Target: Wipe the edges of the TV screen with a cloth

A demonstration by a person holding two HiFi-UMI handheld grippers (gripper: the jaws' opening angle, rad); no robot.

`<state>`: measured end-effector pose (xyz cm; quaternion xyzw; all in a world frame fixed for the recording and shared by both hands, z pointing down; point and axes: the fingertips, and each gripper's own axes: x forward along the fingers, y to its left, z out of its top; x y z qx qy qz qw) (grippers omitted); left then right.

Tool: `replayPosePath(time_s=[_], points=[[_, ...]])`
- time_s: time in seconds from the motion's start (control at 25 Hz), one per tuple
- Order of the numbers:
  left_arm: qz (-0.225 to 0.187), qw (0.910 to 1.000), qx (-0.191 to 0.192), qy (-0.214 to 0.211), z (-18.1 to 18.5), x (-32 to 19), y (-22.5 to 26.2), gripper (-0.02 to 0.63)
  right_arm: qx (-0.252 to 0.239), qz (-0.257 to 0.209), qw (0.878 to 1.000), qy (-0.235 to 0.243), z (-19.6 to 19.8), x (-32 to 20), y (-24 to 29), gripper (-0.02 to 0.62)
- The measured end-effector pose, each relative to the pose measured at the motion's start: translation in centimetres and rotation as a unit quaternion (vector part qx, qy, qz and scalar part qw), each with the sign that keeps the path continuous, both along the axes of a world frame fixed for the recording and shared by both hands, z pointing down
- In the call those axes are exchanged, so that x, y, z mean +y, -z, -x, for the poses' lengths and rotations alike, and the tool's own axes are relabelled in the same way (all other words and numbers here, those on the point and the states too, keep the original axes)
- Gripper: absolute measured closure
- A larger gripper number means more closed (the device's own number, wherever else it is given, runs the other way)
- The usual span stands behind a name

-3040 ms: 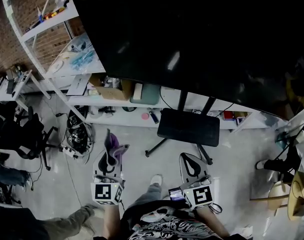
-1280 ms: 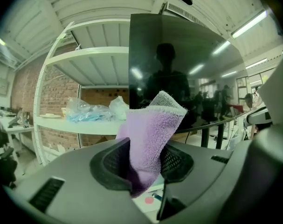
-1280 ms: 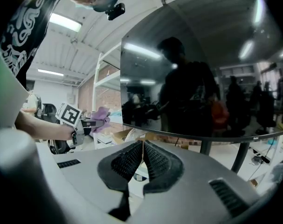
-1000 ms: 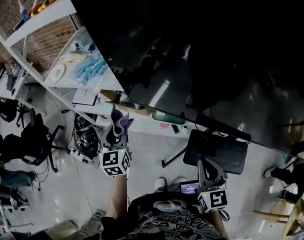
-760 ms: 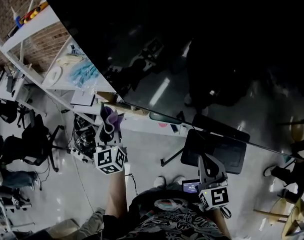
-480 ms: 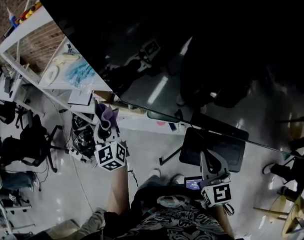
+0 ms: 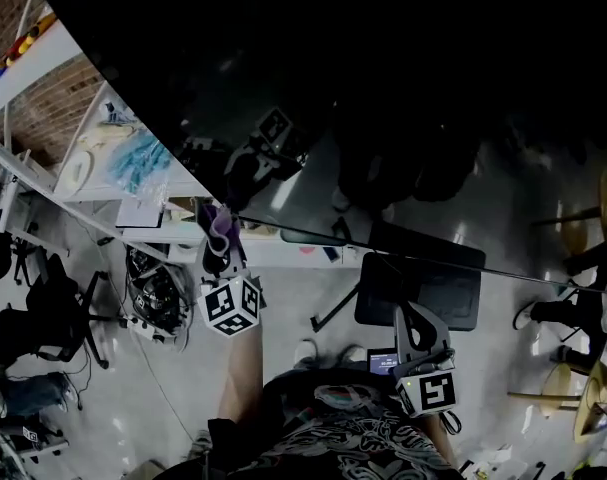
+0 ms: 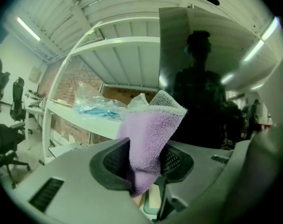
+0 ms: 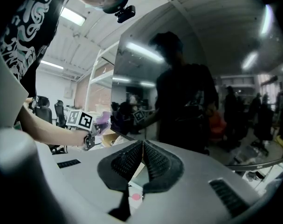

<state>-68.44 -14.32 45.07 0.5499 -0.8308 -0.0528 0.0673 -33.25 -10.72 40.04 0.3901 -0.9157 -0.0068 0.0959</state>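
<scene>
purple cloth [image 8: 153,125] gripped by left tongs [image 7: 219,240], arm raised | right tongs [image 7: 408,320] closed, low

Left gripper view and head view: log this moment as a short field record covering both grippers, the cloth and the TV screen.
left gripper: shut on purple cloth, held up at the TV screen's lower left corner
purple cloth: folded, sticks out past the jaws; contact with the screen cannot be told
right gripper: shut, empty, held low near the person's body
TV screen: dark, reflecting the person
</scene>
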Motion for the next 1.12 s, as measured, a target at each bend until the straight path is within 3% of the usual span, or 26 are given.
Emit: replayPosePath(time_s=[0.2,0.64,1.12], points=[[-0.006,0.9995,0.004,-0.029,-0.4,-1.4,-0.7,0.463,-0.015,-0.008,1.0,-0.017,2.2,0.6,0.5,0.566],[-0.009,0.9975,-0.003,-0.07,-0.7,-2.4,-0.7,0.465,-0.001,-0.007,1.0,-0.02,5.5,2.5,-0.4,0.566],[0.003,0.9962,-0.025,-0.084,-1.2,-2.7,-0.5,0.466,0.022,0.002,0.999,-0.036,6.7,3.3,-1.1,0.566]])
